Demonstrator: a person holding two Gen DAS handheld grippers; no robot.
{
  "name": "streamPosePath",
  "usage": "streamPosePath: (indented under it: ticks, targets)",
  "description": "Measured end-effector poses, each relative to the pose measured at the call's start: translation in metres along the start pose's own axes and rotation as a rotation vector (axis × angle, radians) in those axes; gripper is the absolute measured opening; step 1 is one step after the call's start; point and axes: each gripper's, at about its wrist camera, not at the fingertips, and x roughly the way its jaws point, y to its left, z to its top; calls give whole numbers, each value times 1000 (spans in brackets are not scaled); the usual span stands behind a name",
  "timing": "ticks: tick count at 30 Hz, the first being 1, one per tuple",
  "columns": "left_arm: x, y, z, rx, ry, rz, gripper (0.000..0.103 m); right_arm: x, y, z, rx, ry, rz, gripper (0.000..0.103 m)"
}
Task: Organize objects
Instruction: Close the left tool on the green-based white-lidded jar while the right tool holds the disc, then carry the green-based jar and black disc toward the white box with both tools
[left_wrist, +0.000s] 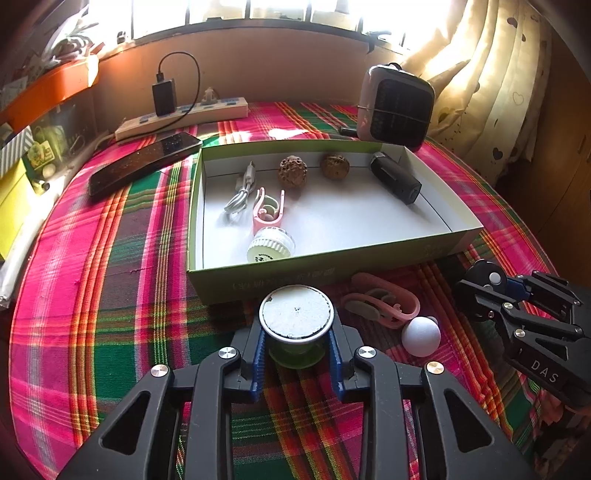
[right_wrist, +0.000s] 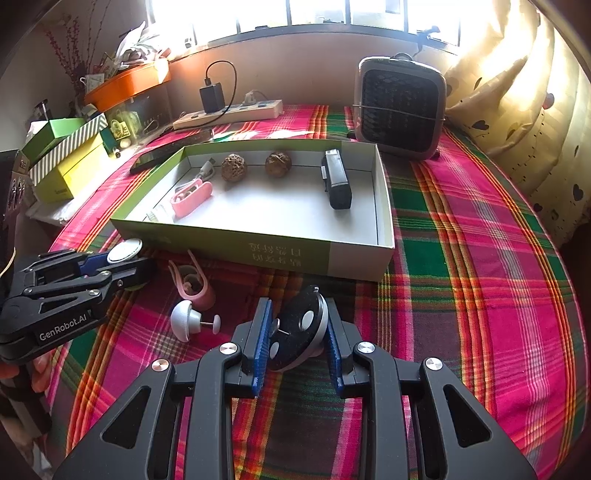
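Observation:
A small green jar with a white lid (left_wrist: 295, 312) stands on the plaid cloth just before the green box (left_wrist: 314, 271). My left gripper (left_wrist: 296, 332) is closed on it, a blue pad on each side. In the right wrist view my right gripper (right_wrist: 295, 328) is shut on a black disc with white dots (right_wrist: 297, 332). The left gripper (right_wrist: 122, 266) sits at that view's left edge. A pink clip (left_wrist: 384, 299) and a white knob with a pin (left_wrist: 421, 336) lie loose between the two grippers. The box holds a cable, two walnuts (left_wrist: 293, 171), a black cylinder (left_wrist: 397, 177), another pink clip and a white cap.
A small heater (left_wrist: 395, 107) stands behind the box at the right. A power strip with a plugged charger (left_wrist: 184, 114) and a dark phone (left_wrist: 144, 162) lie at the back left. Stacked boxes (right_wrist: 66, 166) line the left edge, and a curtain hangs at the right.

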Motion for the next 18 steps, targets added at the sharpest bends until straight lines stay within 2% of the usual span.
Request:
streamPosePath:
  ticks: [1,18]
  targets:
    - [0,0,1,4,-1,-3,18,0,0,0,-1,-2,0,28]
    - [-9,-3,-3,-5,-15,-7,15,-4,1,2,-5,-11,4,28]
